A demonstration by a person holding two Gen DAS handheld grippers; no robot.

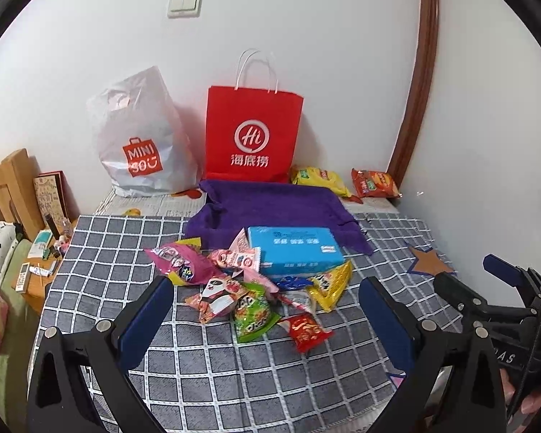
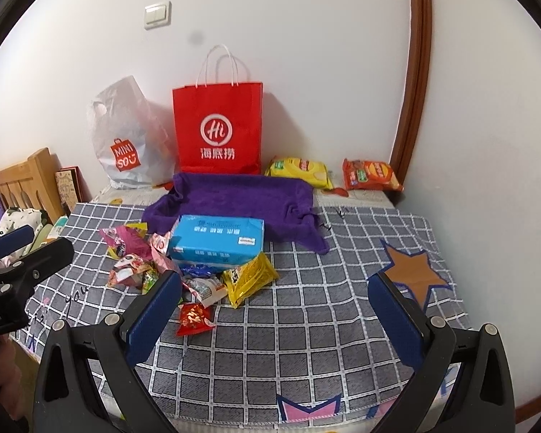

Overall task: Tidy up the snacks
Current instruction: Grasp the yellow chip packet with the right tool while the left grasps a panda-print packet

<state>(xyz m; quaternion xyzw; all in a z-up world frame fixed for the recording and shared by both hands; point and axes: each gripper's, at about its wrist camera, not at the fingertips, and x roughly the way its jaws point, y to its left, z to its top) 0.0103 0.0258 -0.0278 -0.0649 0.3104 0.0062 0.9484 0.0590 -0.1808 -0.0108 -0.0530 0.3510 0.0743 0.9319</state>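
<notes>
Left hand-held gripper (image 1: 265, 305): fingers spread wide, nothing between them, hovering over the near side of the snack pile

Right hand-held gripper (image 2: 276, 297): also wide apart and holding nothing, over bare checked cloth just right of the pile (its left finger (image 2: 155, 315) covers the pile's edge in the right wrist view)

Snack pile (image 1: 249, 288): small packets heaped together on the grey checked blanket (image 1: 205, 361), touching and overlapping

Nearest packet: small red packet (image 1: 306, 332), at the front of the heap

Others: green packet (image 1: 252, 315), panda packet (image 1: 216, 296), pink packet (image 1: 184, 261), yellow packet (image 1: 333, 283) at the right edge

Blue box (image 1: 294, 250): flat, at the back of the pile, its far edge on the purple towel (image 1: 270, 204)

Further back: red paper bag (image 1: 252, 133) upright against the wall, white plastic bag (image 1: 140, 137) just left of it

Far right corner: yellow chip bag (image 1: 319, 178) and orange chip bag (image 1: 375, 182), lying side by side, well apart from the pile

Surface: a bed
</notes>
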